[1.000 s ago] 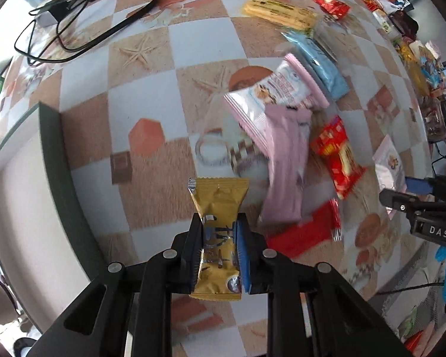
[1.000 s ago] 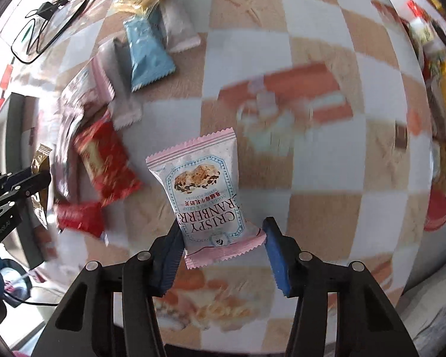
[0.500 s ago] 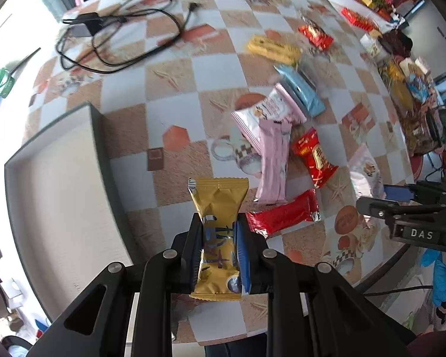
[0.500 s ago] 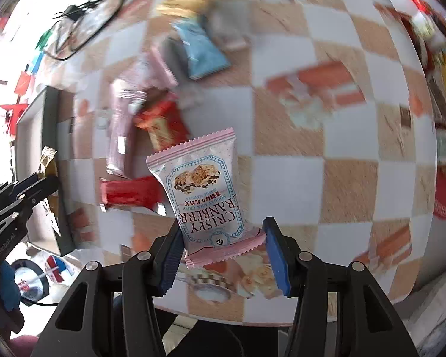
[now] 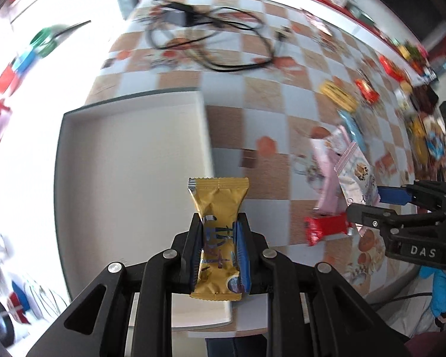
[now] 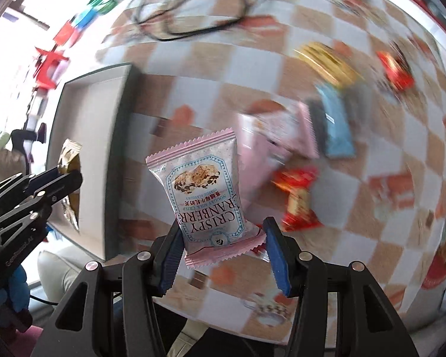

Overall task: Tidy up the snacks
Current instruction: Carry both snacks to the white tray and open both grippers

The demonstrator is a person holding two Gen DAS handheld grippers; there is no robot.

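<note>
Checkered tablecloth (image 5: 282, 95) has loose snacks piled right of an empty white tray (image 5: 128, 160); left gripper (image 5: 220, 247) clamps a yellow snack bar (image 5: 218, 229) over the tray's edge, right gripper (image 6: 223, 255) pinches a pink cranberry crisp packet (image 6: 205, 190) nearby, likely both for drop-off.

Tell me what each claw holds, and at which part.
Left claw: gold packet, by its lower half. Right claw: pink cranberry packet, by its bottom end.
</note>
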